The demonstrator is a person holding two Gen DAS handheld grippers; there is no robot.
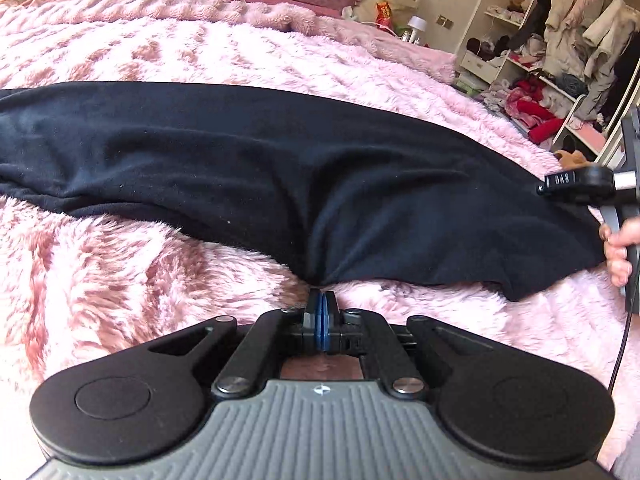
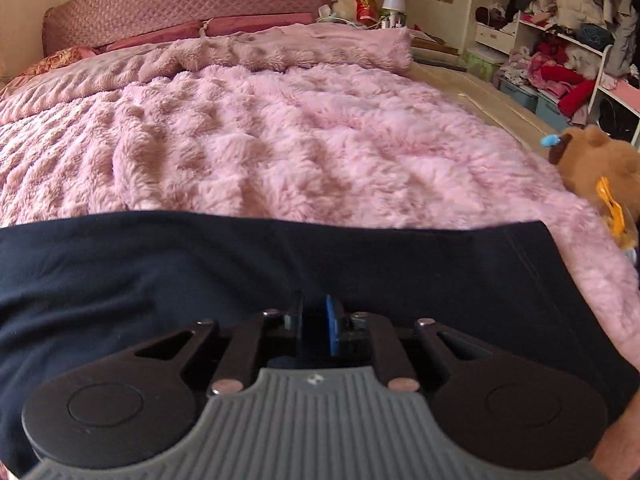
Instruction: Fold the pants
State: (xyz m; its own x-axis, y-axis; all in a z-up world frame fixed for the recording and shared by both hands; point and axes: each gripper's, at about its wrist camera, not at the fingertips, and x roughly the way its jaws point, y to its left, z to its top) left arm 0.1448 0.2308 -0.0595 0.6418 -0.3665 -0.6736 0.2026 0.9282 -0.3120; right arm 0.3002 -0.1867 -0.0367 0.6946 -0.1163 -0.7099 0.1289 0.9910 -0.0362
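Note:
Dark navy pants (image 1: 280, 168) lie stretched from left to right across a fluffy pink blanket (image 1: 200, 48). My left gripper (image 1: 322, 296) is shut on the pants' near edge, and the cloth puckers into folds at its tips. In the right wrist view the pants (image 2: 160, 280) fill the foreground, with a stitched hem at their right end. My right gripper (image 2: 316, 320) hovers over that cloth, its jaws a narrow gap apart, and nothing looks pinched between them. Seen from the left wrist, the right gripper (image 1: 560, 184) rests at the pants' right end, held by a hand (image 1: 618, 248).
The blanket (image 2: 280, 140) covers a bed with a quilted pink headboard (image 2: 180, 4). A brown plush toy (image 2: 600, 160) sits at the bed's right edge. Beyond it stand open shelves (image 2: 560, 40) crammed with clothes, and a cluttered nightstand (image 2: 368, 4) is at the back.

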